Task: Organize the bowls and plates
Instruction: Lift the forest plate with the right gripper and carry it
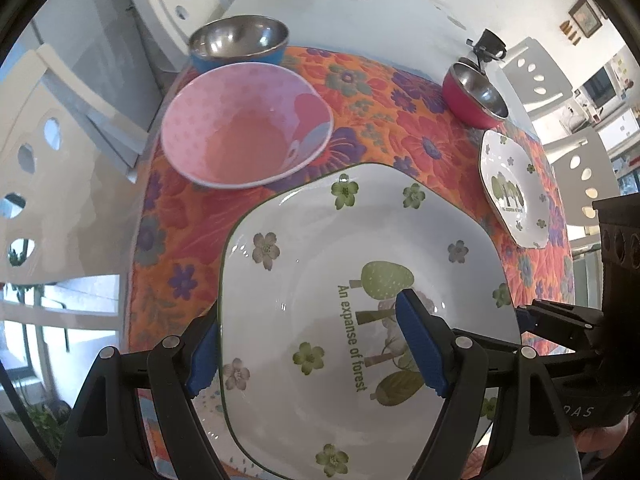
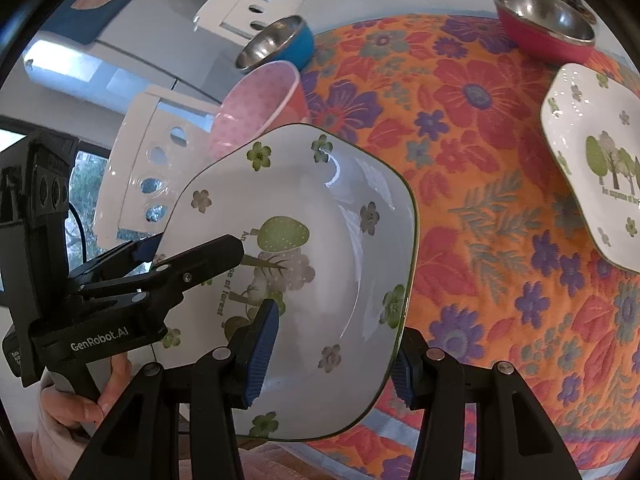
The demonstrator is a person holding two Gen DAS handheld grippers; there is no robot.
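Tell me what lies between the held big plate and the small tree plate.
Only bare floral cloth lies between the big plate and the small plate; no dish stands there. The right wrist view shows it best.

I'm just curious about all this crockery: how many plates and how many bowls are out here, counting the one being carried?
Plates: 2, the large plate gripped by both tools and the small plate on the floral cloth.
Bowls: 3, the pink bowl, the blue steel bowl and the red steel bowl.
Total: 5

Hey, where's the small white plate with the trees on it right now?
The small plate lies flat on the floral cloth at the right edge of both wrist views, just below the red bowl.
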